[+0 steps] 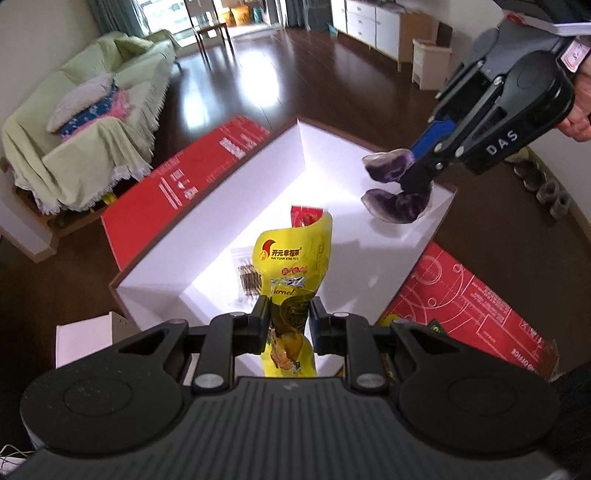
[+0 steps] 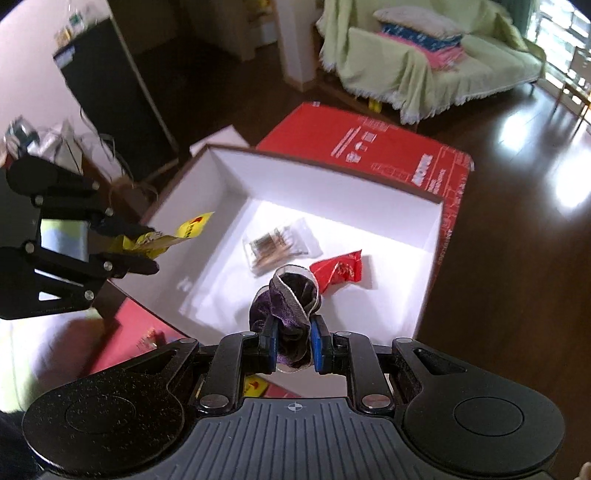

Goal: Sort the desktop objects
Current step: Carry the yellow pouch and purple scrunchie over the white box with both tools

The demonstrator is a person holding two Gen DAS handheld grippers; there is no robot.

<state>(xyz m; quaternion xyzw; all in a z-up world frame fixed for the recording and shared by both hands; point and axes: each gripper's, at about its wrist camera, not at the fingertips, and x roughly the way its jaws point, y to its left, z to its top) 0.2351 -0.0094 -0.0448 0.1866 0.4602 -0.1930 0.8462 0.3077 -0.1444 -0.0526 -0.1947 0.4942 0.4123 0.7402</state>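
Yellow snack bag (image 1: 295, 266) pinched in left fingers (image 1: 263, 314); right fingers (image 2: 317, 338) clamp seemingly velvet purple scrunchie (image 2: 288, 306) over white box (image 2: 369, 192).

Green-draped sofa (image 1: 110, 110), wooden chair (image 1: 212, 31)

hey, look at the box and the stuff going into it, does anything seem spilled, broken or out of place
Nothing stands out. The white box sits upright and intact, with a clear packet and a red packet lying flat inside. The left tongs grip a yellow snack bag and the right tongs a purple velvet scrunchie, both over the box.
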